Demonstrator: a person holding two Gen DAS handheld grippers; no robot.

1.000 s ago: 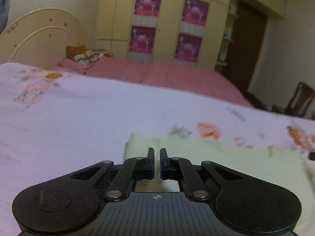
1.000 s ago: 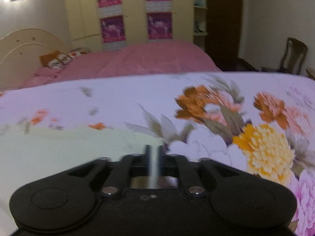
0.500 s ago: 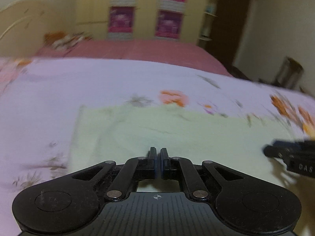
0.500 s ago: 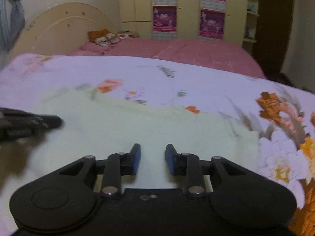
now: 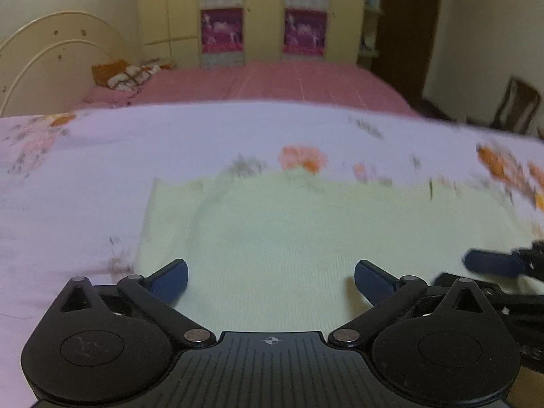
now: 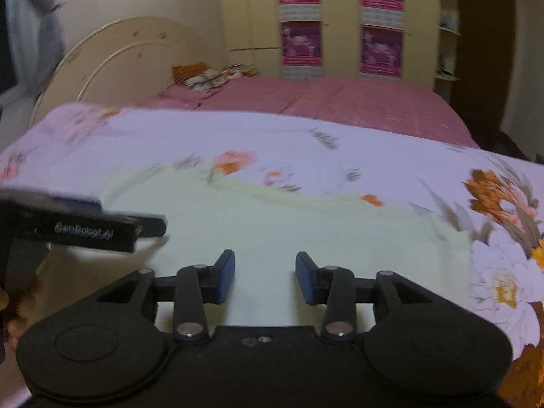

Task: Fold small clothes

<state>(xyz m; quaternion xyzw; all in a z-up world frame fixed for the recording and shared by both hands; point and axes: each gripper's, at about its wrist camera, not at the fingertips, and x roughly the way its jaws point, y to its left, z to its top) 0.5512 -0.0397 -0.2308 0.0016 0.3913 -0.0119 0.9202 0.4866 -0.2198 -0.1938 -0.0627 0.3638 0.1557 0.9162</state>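
Note:
A pale green knitted garment (image 5: 289,238) lies flat on a lilac floral bedsheet (image 5: 102,156); it also shows in the right wrist view (image 6: 289,224). My left gripper (image 5: 271,280) is wide open and empty just above the garment's near edge. My right gripper (image 6: 265,277) is open and empty over the garment's near part. The right gripper's blue fingertip (image 5: 493,264) shows at the right edge of the left wrist view. The left gripper's black finger (image 6: 102,229) reaches in from the left of the right wrist view.
A pink bedspread (image 5: 272,81) covers the far part of the bed, with a cream headboard (image 5: 64,61) and pillows (image 5: 125,74) at the left. Wardrobes with purple posters (image 5: 265,17) stand behind. A wooden chair (image 5: 516,105) stands at the far right.
Both grippers were shut a second ago. The right opened first, then wider; the left has now opened wide. Both drew back toward the garment's near edge.

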